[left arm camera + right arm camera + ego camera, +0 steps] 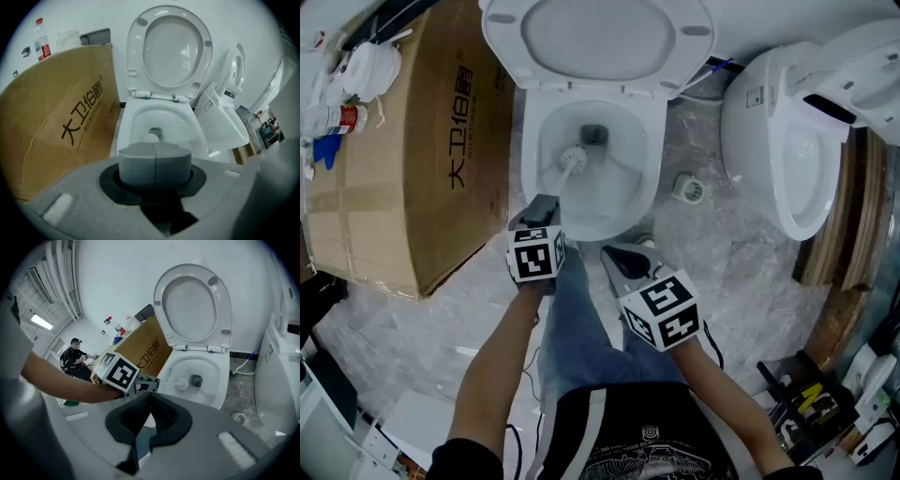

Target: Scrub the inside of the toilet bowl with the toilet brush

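Note:
A white toilet stands with seat and lid raised. The toilet brush reaches into the bowl, its white head resting low on the left inner wall near the drain. My left gripper is shut on the brush handle just above the front rim. In the left gripper view the jaws are pressed together and the brush head shows beyond them. My right gripper hangs in front of the bowl, shut and holding nothing. The right gripper view shows its own jaws, the left gripper and the brush head.
A large cardboard box stands close to the toilet's left, with bottles on top. A second toilet is at the right, and a floor drain lies between them. My jeans-clad leg is below the bowl. Tools lie at bottom right.

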`<state>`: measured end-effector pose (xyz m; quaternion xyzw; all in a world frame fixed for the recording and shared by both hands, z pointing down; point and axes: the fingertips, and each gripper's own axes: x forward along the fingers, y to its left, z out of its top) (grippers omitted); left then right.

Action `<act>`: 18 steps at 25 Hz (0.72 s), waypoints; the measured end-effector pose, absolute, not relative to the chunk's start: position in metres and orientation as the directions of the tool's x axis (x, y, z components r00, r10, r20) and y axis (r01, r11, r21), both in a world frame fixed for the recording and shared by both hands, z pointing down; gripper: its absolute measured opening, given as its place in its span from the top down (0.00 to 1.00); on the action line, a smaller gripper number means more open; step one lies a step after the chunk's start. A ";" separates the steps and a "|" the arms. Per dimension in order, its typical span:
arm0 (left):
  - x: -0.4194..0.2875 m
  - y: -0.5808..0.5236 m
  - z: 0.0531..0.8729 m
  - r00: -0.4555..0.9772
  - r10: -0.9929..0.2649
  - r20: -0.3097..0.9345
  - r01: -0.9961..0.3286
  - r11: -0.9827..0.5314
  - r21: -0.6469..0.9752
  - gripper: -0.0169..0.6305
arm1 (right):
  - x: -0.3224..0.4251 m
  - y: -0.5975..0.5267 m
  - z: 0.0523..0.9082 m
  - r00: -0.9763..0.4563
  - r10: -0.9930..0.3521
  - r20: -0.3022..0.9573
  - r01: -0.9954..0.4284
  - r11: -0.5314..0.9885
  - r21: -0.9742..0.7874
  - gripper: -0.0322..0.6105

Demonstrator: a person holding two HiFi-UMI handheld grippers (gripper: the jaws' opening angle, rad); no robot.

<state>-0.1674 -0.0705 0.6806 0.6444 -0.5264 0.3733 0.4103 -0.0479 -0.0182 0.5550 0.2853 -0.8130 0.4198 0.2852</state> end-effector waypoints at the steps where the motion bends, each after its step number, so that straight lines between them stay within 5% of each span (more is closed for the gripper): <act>1: -0.166 -0.065 0.681 0.168 -0.368 0.914 -0.985 -0.106 0.138 0.74 | -0.048 -0.016 0.555 -0.676 -0.222 0.703 -0.701 0.488 -0.520 0.95; 18: -0.126 -0.068 0.701 0.226 -0.323 0.919 -0.970 -0.162 0.181 0.74 | -0.022 -0.022 0.562 -0.640 -0.262 0.722 -0.749 0.423 -0.510 0.95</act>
